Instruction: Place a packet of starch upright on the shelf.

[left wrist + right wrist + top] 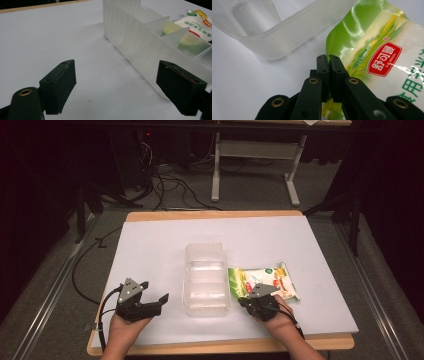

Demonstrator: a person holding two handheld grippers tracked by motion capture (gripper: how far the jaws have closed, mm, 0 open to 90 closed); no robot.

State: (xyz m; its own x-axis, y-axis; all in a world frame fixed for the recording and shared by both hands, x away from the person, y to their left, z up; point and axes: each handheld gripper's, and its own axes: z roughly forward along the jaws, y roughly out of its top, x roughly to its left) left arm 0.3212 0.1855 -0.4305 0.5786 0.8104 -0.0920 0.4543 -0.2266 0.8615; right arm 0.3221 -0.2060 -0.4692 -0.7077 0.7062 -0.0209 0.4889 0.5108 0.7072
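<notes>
A green and white snack packet (265,281) with red lettering lies flat on the white table sheet, just right of a clear plastic container (206,280) with dividers. My right gripper (246,300) is at the packet's near left corner. In the right gripper view its jaws (329,58) are pressed together on the green edge of the packet (382,50), with the container (287,37) to the left. My left gripper (154,291) rests on the sheet left of the container, jaws wide apart. In the left gripper view nothing lies between its jaws (116,63), and the container wall (130,32) runs ahead on the right.
The white sheet (150,245) covers a wooden table (210,213) with bare room at the left and back. Beyond the far edge are cables (170,185) on the floor and a white desk frame (255,150). Metal rails run along both sides.
</notes>
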